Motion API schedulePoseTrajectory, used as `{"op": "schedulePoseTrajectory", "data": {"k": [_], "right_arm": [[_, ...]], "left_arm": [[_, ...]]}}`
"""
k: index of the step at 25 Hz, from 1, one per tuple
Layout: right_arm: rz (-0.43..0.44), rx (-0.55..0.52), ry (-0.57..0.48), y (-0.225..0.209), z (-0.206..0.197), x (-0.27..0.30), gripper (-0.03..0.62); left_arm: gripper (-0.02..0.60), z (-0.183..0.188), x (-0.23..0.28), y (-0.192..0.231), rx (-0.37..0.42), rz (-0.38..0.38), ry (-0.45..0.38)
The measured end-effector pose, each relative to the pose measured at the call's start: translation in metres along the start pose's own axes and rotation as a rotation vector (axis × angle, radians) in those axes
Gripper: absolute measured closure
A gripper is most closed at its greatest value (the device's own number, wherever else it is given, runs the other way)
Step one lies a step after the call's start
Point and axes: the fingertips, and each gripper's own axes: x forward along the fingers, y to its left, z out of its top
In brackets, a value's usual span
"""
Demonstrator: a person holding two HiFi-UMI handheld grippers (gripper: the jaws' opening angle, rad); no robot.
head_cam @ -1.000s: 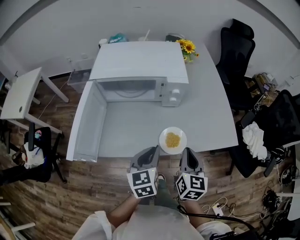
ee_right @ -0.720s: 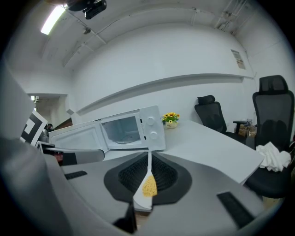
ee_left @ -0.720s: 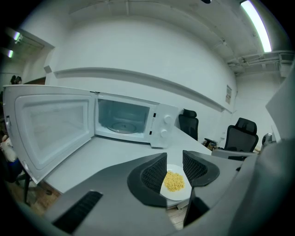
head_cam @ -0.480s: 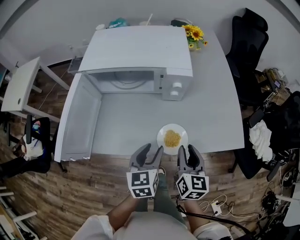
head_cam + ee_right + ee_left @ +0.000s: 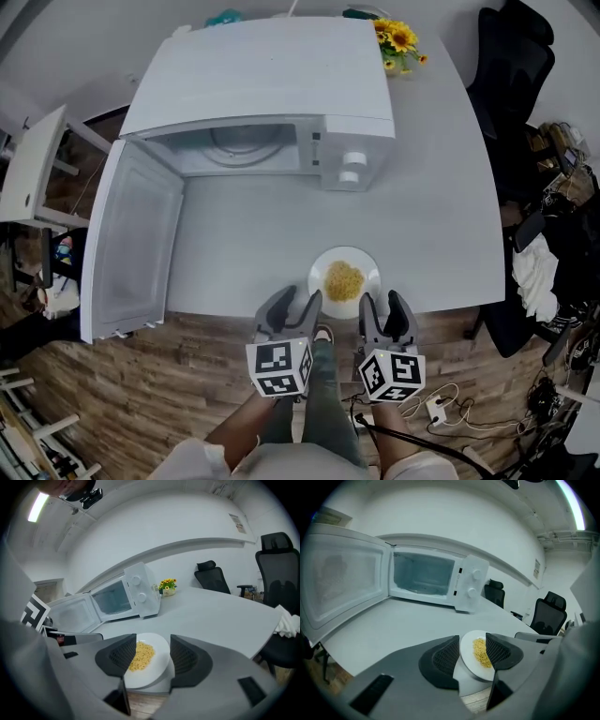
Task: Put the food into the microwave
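Note:
A white plate (image 5: 344, 279) with a heap of yellow food (image 5: 344, 279) lies on the grey table (image 5: 431, 206), close to its near edge. The white microwave (image 5: 262, 84) stands behind it, its door (image 5: 131, 244) swung wide to the left and its cavity (image 5: 244, 150) empty. My left gripper (image 5: 293, 309) is open at the table edge, just left of the plate. My right gripper (image 5: 385, 314) is just right of it, jaws opening and gripping nothing. In the gripper views the plate (image 5: 476, 660) (image 5: 150, 667) shows through the gap of the left gripper (image 5: 471, 653) and right gripper (image 5: 152, 656), untouched.
A small pot of sunflowers (image 5: 398, 42) stands at the table's far right corner, beside the microwave. Black office chairs (image 5: 516, 75) and a white cloth (image 5: 534, 281) are to the right of the table. Wooden floor (image 5: 187, 375) lies under my grippers.
Both grippers have moved forward to the table edge, flanking the plate. The right gripper's jaws have spread from shut to open. The microwave and table now look larger and closer.

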Motion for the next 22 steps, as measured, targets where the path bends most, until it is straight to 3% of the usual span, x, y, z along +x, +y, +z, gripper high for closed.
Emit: {"op": "schedulePoseTrajectory", "data": {"k": [10,20,22], "right_arm": [[-0.032,0.047,0.06,-0.023,-0.029,0.031,0.385],[-0.085,0.049,0.135,-0.031,-0.041,0.038,0.388],[-0.105,0.037,0.155,-0.033,-0.042,0.038,0.404]], "left_arm": [[0.149,-0.028,0.035,0.004,-0.071,0.02,0.06],[0.149,-0.036,0.042,0.024,-0.041,0.233,0.132],[0.149,-0.038,0.043,0.023,-0.037,0.242,0.157]]}}
